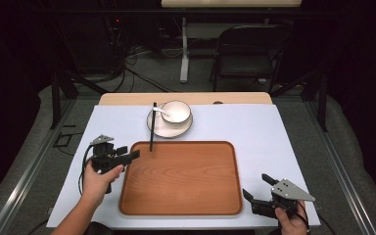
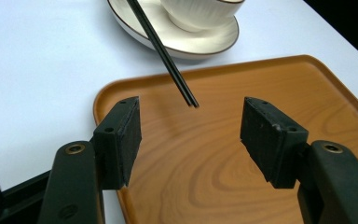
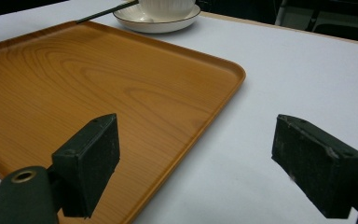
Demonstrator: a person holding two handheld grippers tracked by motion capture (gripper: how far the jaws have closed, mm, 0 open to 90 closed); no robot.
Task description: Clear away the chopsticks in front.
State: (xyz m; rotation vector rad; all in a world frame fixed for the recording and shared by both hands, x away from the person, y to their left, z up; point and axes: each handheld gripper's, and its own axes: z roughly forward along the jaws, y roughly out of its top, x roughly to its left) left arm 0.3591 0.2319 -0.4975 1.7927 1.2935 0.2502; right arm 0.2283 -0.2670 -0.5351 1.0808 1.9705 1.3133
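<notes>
A wooden tray [image 1: 181, 196] lies in the middle of the white table mat, empty. Behind it a white bowl [image 1: 176, 111] with a spoon [image 1: 160, 111] sits on a white saucer [image 1: 162, 128]. Black chopsticks [image 1: 152, 127] lean on the saucer's left rim, their tips over the tray's far left edge [image 2: 186, 95]. My left gripper [image 1: 129, 152] is open at the tray's left edge, jaws empty, pointing toward the chopstick tips. My right gripper [image 1: 258, 188] is open by the tray's near right corner [image 3: 228, 74], holding nothing.
The white mat [image 1: 254, 127] covers a wooden table. A folding chair [image 1: 249, 54] and a table leg [image 1: 184, 49] stand on the floor beyond the table, with cables around them.
</notes>
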